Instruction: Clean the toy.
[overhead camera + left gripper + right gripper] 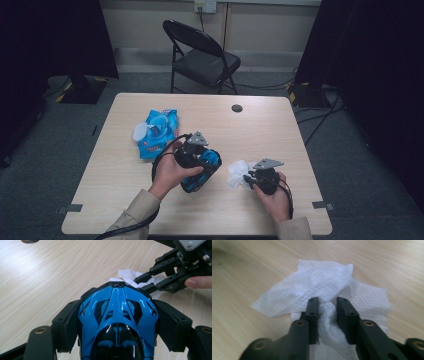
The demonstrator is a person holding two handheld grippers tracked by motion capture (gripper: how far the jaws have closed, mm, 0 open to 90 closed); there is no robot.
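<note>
A bare recording studio or lab room, by the look of it.
Grey carpet underfoot, one pale wood desk (260, 130) in the middle, a black folding chair (202, 57) behind it, dark curtains (370, 50) either side, cables (320, 117) across the floor, a wall socket (205, 6).

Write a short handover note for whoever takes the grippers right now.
Left gripper: shut on the blue and black toy car, jaws clamped on both its sides, held near the table's middle.
Right gripper: shut on the white wipe, which bunches between its jaws while the rest lies spread on the table, just right of the car.
The blue wipes pack lies to the car's left with its lid flipped open.
Done: a wipe is out and gripped, and the car is gripped.
Left: probably bring the wipe to the car and wipe its shell; they are not clearly touching yet.
</note>
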